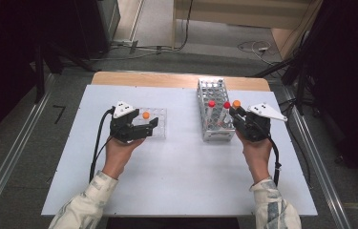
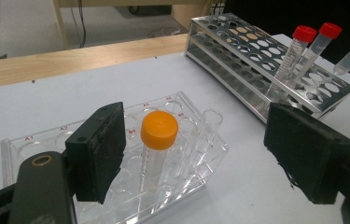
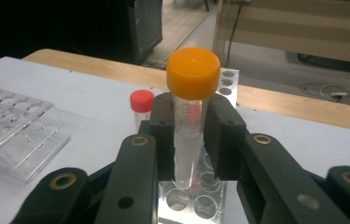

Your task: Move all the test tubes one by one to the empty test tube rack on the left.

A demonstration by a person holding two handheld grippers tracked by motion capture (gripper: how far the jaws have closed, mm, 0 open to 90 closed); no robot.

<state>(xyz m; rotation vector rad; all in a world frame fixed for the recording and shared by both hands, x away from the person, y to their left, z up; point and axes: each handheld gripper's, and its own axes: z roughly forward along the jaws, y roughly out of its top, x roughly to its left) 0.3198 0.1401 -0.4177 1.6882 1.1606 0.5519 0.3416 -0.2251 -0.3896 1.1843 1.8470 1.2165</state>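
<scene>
Gripping an orange-capped tube just below its cap, the right hand-held gripper holds it upright directly above the metal rack on the desk, and its black pads hide part of the tube's wall. The left hand-held gripper stands spread, apart from a second orange-capped tube seated in the clear rack left of the metal rack. Counted: two orange-capped tubes, two red-capped tubes in the metal rack, two racks.

Clear glossy plastic tray; shiny perforated metal rack; translucent plastic tube with smooth orange cap; matt white tabletop, wooden edge.
</scene>
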